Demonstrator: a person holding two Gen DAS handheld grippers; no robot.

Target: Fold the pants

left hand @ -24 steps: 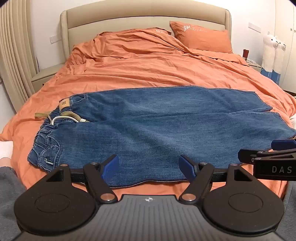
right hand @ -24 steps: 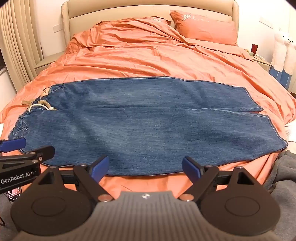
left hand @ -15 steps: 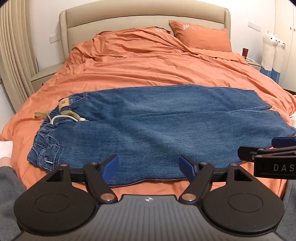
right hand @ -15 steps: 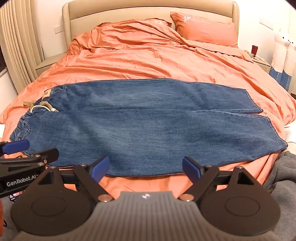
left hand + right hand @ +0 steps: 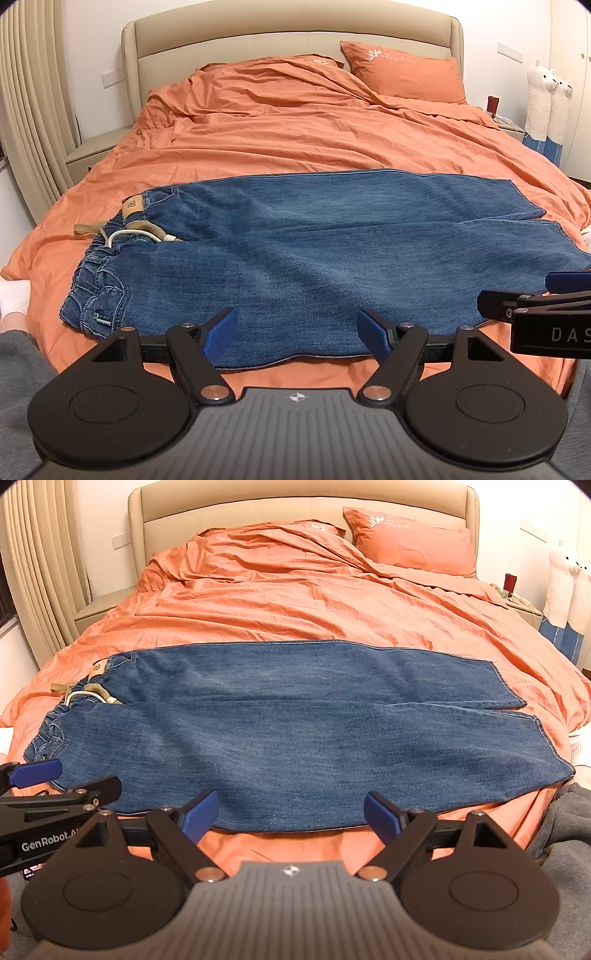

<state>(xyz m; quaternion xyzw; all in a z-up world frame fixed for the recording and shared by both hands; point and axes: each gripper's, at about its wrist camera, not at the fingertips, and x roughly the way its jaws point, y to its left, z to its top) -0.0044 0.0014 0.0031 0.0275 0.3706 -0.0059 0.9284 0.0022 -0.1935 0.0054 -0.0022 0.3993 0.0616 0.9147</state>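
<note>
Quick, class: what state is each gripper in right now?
Left gripper: open, holding nothing, above the jeans.
Right gripper: open, holding nothing.

Right tongs cropped at frame edge, bedside clutter perhaps bottles

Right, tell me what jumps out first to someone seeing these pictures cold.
The blue jeans spread flat across the near end of the bed, waistband to the left and leg hems to the right, stand out against the orange bedding. In the foreground the left gripper and the right gripper both hover open at the jeans' near edge, holding nothing. An orange pillow leans on the beige headboard.
</note>
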